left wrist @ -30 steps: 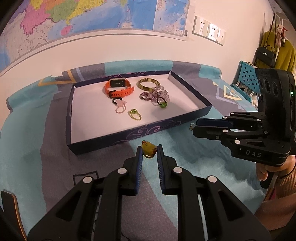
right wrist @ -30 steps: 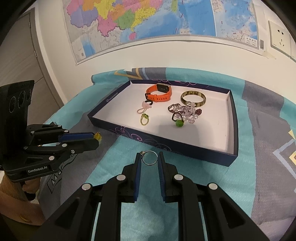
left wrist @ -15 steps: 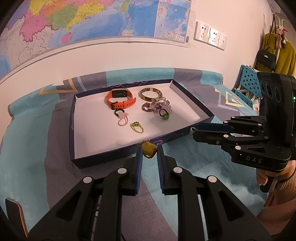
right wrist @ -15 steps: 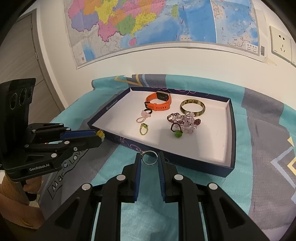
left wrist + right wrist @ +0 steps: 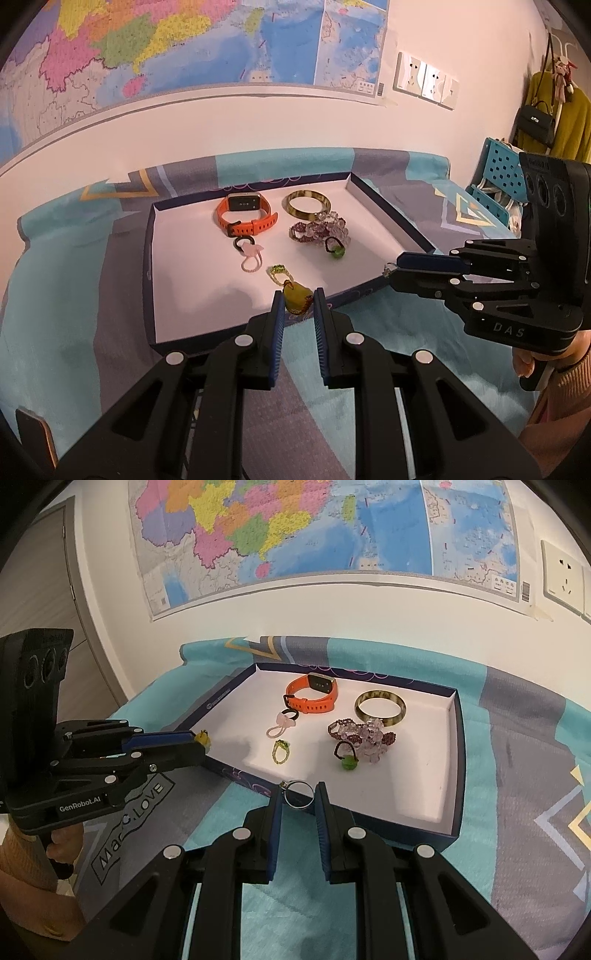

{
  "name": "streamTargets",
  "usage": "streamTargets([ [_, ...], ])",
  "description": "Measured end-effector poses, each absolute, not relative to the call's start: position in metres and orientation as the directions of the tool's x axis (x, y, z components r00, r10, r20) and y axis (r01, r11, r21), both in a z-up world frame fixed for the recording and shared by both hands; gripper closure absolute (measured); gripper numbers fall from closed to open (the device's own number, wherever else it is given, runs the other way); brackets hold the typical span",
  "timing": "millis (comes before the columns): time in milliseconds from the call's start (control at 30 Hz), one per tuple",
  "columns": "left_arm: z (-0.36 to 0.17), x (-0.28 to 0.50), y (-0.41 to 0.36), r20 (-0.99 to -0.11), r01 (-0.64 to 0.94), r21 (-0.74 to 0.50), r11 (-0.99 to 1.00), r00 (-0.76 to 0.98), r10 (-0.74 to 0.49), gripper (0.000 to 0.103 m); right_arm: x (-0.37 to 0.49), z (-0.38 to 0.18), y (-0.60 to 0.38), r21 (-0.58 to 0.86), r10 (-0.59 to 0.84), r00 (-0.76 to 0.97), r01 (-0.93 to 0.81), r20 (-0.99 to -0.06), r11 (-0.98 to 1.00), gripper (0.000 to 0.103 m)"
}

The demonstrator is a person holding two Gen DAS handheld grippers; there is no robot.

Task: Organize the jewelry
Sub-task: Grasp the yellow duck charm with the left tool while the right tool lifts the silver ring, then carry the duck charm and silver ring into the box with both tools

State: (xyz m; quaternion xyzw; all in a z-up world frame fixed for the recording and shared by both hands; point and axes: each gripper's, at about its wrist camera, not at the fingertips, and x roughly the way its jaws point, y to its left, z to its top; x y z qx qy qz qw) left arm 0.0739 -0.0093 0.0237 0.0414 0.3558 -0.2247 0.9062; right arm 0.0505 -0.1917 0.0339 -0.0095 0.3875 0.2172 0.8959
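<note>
A dark blue tray (image 5: 149, 258) with a white floor lies on the cloth, also in the right wrist view (image 5: 456, 760). In it lie an orange watch (image 5: 245, 218), a bangle (image 5: 308, 203), a purple bead bracelet (image 5: 319, 230), hair ties and a green bead ring (image 5: 279, 275). My left gripper (image 5: 298, 304) is shut on a yellow-green stone ring (image 5: 295, 297), held over the tray's near wall. My right gripper (image 5: 298, 795) is shut on a silver ring (image 5: 299, 794), held above the tray's near edge.
The tray sits on a teal and grey patterned cloth (image 5: 55, 295) against a white wall with a map (image 5: 295, 528). A blue perforated chair (image 5: 498, 173) and hanging bag stand at the far right. A door (image 5: 48, 572) is on the left.
Both grippers have lifted their rings off the cloth and moved forward toward the tray; they now hang at its near edge.
</note>
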Motion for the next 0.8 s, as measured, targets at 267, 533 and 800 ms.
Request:
streamTargets([
  [267, 0.026, 0.082, -0.009, -0.659, 0.43, -0.085, 0.899, 0.652, -0.375, 0.087, 0.058, 0.037, -0.195, 0.147, 0.377, 0.611, -0.392, -0.696, 0.908, 0.087],
  [533, 0.027, 0.085, -0.01, -0.659, 0.428, -0.085, 0.9, 0.654, -0.373, 0.087, 0.062, 0.037, -0.194, 0.144, 0.375, 0.612, -0.393, -0.696, 0.908, 0.087],
  [800, 0.028, 0.092, -0.01, -0.661, 0.429, -0.088, 0.899, 0.65, -0.375, 0.087, 0.068, 0.038, -0.191, 0.134, 0.37, 0.616, -0.395, -0.696, 0.909, 0.087],
])
